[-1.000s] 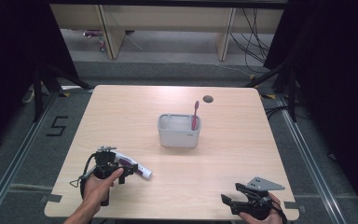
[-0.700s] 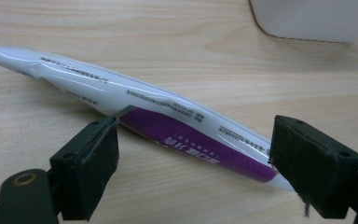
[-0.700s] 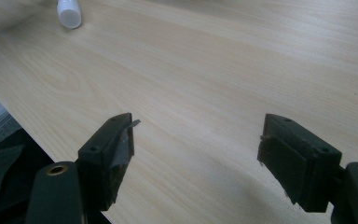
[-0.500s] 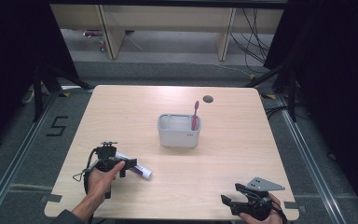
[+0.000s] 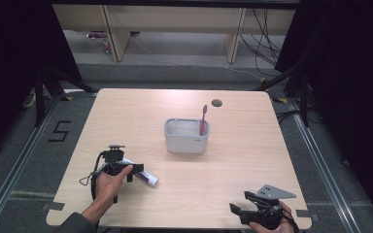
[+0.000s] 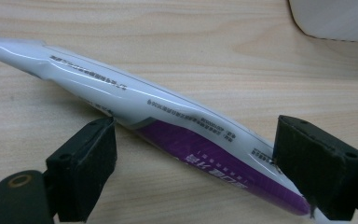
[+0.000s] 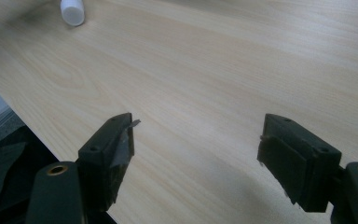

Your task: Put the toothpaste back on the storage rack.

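Straddling the toothpaste tube (image 6: 168, 126), the left gripper (image 6: 193, 172) has jaws wide, not yet clamped; tube lies flat on the table (image 5: 252, 160), near the front-left edge. Risk: jaws meet the tube slantwise, so closing could pivot or squirt it out sideways. Right gripper (image 7: 196, 158) open, idle w/ nothing between jaws.

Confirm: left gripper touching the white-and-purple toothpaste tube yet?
Touching. In the left gripper view, the left gripper straddles the white-and-purple toothpaste tube lying on the wooden table; its right jaw presses the tube's edge, while the left jaw sits right at it.
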{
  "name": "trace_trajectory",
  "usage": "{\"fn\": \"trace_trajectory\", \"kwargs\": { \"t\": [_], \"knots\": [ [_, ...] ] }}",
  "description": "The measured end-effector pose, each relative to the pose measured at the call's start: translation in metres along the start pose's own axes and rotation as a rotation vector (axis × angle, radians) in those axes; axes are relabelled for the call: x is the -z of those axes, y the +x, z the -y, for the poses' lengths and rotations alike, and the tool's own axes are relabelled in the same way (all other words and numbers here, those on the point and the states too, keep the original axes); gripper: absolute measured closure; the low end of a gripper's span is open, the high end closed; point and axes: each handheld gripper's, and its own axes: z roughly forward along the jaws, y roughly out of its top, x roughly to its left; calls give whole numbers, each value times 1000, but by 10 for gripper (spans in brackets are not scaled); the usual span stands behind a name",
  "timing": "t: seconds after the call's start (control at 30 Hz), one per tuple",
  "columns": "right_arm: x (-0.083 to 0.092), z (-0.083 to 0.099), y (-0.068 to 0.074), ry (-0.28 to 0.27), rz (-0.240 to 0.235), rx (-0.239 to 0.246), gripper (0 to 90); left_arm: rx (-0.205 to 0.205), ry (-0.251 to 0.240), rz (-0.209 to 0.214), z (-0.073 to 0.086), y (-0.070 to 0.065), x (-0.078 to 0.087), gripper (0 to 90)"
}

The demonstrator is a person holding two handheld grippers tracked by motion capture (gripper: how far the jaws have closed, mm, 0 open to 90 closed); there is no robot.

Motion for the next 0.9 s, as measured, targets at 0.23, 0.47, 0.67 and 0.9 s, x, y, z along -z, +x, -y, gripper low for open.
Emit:
{"fn": "trace_trajectory", "kwargs": {
  "t": [0.23, 0.47, 0.67, 0.9],
  "knots": [
    [-1, -1, 0, -3, -5, 12, 266, -37, 16, -21, -6, -10, -6, 90],
    [6, -1, -6, -21, 22, 15, 266, -99, 74, -65, -7, -14, -9, 157],
    [7, 0, -5, -24, 1, 1, 266, -121, 73, -54, -4, -13, -10, 257],
    [9, 0, -7, -29, 9, -5, 267, -183, 112, -58, -8, -10, -7, 398]
  ]
}}
